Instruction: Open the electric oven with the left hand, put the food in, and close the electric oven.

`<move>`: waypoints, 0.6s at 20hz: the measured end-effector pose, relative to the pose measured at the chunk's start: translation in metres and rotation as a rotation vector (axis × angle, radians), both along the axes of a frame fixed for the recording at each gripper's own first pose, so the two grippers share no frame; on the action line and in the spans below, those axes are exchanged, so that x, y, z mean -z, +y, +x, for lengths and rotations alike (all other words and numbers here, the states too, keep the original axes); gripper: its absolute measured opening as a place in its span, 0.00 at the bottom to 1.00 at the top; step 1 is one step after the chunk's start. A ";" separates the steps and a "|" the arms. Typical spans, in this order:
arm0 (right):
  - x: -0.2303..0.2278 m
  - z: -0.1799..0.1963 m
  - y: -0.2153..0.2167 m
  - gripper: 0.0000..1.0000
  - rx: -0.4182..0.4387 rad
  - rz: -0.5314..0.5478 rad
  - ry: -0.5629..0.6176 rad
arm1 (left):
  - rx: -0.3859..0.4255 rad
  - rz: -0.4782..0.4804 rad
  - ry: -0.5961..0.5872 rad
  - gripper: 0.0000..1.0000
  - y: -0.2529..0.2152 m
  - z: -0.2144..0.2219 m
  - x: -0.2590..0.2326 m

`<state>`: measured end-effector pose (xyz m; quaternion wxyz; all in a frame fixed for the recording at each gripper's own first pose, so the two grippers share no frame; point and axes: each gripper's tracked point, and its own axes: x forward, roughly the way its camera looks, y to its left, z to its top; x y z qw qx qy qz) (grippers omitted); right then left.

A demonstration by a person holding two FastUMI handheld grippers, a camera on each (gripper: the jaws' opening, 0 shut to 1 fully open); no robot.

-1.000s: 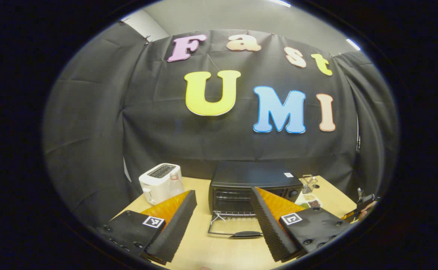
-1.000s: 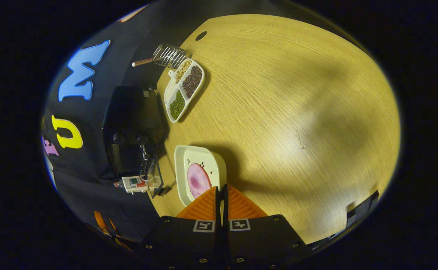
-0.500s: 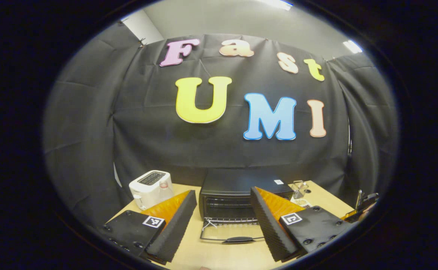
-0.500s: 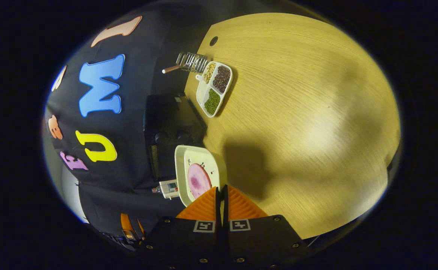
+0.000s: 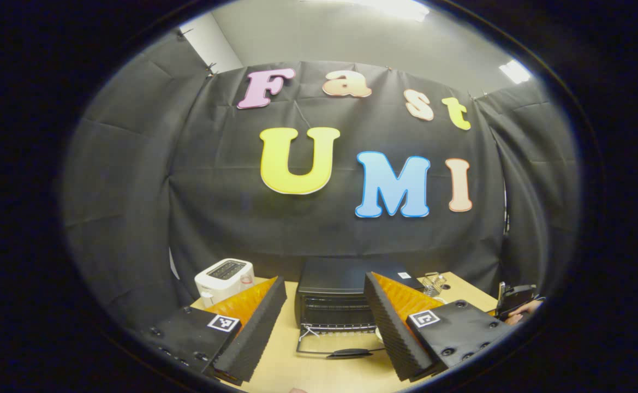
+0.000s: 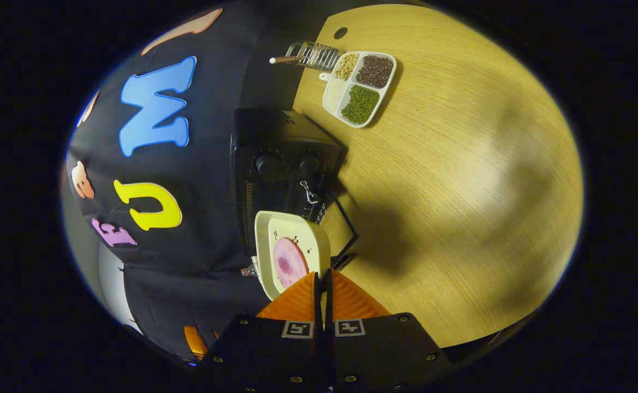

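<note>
**Right gripper view: plate of food held in front of the open oven**

Right gripper view: the right gripper point(image 6: 322, 284) has its fingers clamped together on the near rim of a cream square plate point(image 6: 268, 234), which carries a round pink slice of food point(image 6: 288, 262). The plate is held in the air just before the black electric oven point(image 6: 275, 164), whose glass door point(image 6: 343, 229) hangs open and down toward the wooden table point(image 6: 460, 164). Two knobs show on the oven's front panel. Farther along the table lies a white divided dish point(image 6: 358, 82) with green, dark and pale beans in separate compartments, and just beyond it a small wire rack point(image 6: 310, 53) with a wooden handle.

In the left gripper view, the left gripper point(image 5: 324, 327) hangs with its fingers wide apart and nothing between them, back from the oven point(image 5: 346, 289). The oven door point(image 5: 340, 349) lies flat on the table point(image 5: 280, 360), its handle nearest. A white toaster point(image 5: 223, 278) stands to the oven's left. At the far right edge, a hand point(image 5: 520, 316) holds the other gripper.
</note>
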<state>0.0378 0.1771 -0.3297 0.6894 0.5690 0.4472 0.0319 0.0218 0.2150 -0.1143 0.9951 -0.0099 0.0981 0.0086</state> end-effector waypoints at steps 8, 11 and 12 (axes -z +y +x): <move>0.027 0.077 0.050 0.00 0.125 -0.020 0.019 | -0.158 0.035 0.020 0.91 0.064 -0.043 0.000; 0.040 0.103 0.066 0.00 0.206 -0.016 0.057 | -0.219 0.050 0.035 1.00 0.087 -0.059 0.000; 0.044 0.112 0.069 0.00 0.237 -0.020 0.061 | -0.243 0.056 0.038 1.00 0.095 -0.064 0.000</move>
